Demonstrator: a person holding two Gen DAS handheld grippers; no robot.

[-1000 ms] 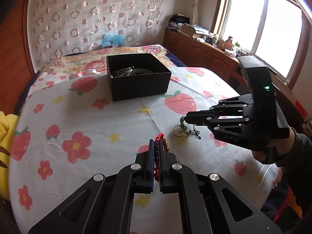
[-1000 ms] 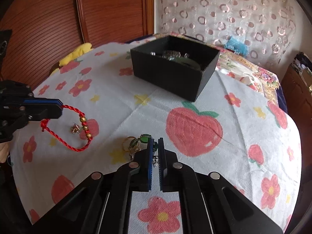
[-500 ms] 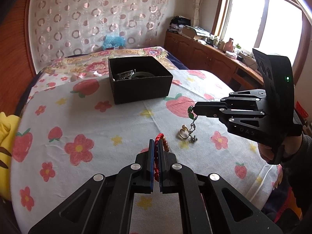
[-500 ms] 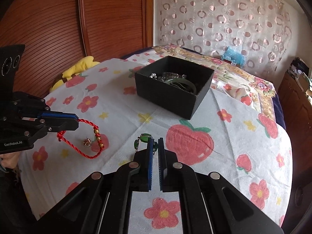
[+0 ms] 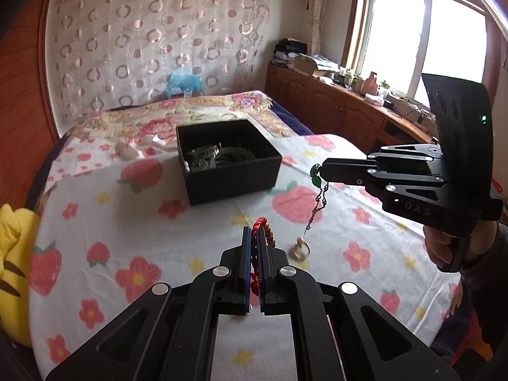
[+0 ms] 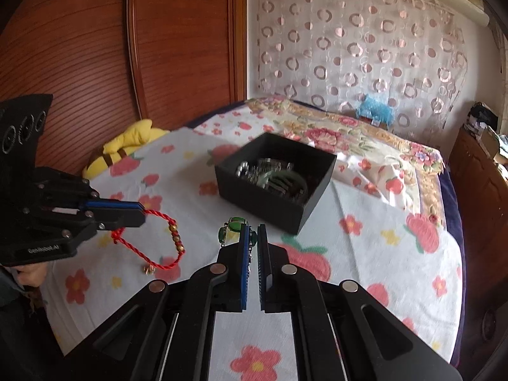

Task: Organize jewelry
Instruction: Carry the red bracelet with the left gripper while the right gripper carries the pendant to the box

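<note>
Daylight poured from a blown-out window (image 5: 422, 35) at upper right of the left wrist frame; both fisheye views bent and darkened at the corners, slightly soft throughout.

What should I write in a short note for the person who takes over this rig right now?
Left tool: shut on the red cord bracelet, held above the cloth.
Right tool: shut on the green stone chain, which hangs free.
Black box: open, already holds some jewelry.
Gold ring: lies loose on the cloth.
Done: both pieces are picked up.
Left: put both into the box, then the ring.
</note>
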